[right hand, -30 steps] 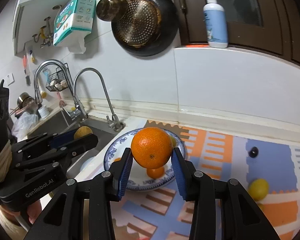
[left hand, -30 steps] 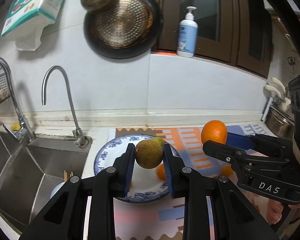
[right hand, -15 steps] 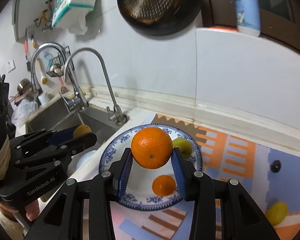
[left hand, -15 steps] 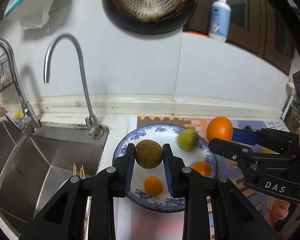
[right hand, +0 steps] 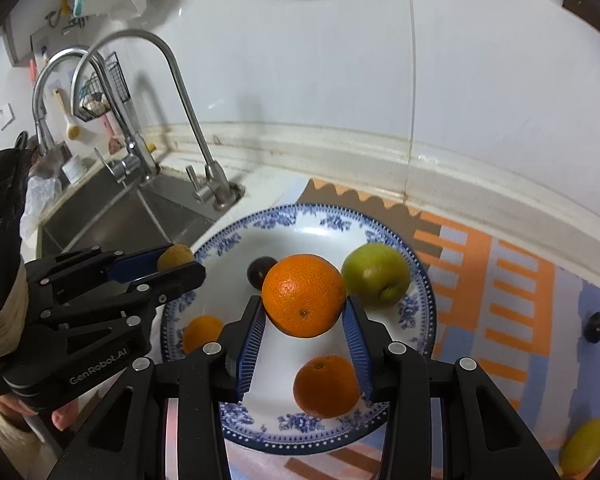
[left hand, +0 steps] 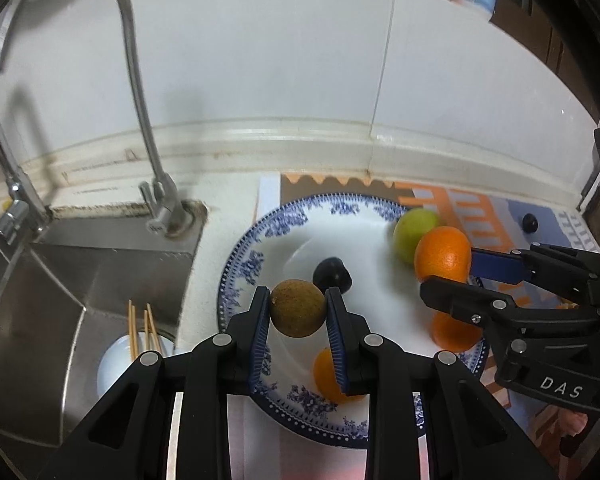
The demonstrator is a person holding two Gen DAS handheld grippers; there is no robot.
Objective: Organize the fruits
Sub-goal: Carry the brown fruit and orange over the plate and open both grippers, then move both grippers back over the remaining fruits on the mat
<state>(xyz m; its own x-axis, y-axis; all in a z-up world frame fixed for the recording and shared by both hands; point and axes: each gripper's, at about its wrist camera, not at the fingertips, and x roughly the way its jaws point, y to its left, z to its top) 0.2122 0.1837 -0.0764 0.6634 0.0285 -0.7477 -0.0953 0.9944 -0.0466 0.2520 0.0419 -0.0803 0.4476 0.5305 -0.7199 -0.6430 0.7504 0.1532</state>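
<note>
Both grippers have dropped and moved in over the blue-and-white plate [right hand: 418, 276] compared with a second ago; the wall pan and soap bottle have nearly slid out of the top of both views, and the plate now fills the middle. The left hand-held gripper [left hand: 298, 322] is clamped on a brown round fruit [left hand: 297, 308], held above the plate's left-centre. The right hand-held gripper [right hand: 304, 334] is clamped on a large orange [right hand: 304, 295], held over the plate's middle-right.

Judgement: both fruits are on final approach, with release onto the plate the likely next step.

Already on the plate:
- a green fruit [right hand: 376, 276] at the far right rim
- a dark plum-like fruit [right hand: 258, 272] near centre
- two small oranges, one near the front [right hand: 326, 386], one at the left [right hand: 202, 334]

Room to move:
- Bare white plate shows under the brown fruit, between the dark fruit and the left small orange.
- The large orange has less room: the green fruit sits just behind it and the front small orange just below it. A drop there could knock a neighbour or roll.
- The plate's left rim lies near the sink [left hand: 80, 280] edge; a roll-off that way would go into the basin.
- The two grippers are near each other over the plate.

Still off the plate on the mat [right hand: 500, 280]: a yellow fruit [right hand: 584, 446] and a small dark fruit [right hand: 596, 326].
</note>
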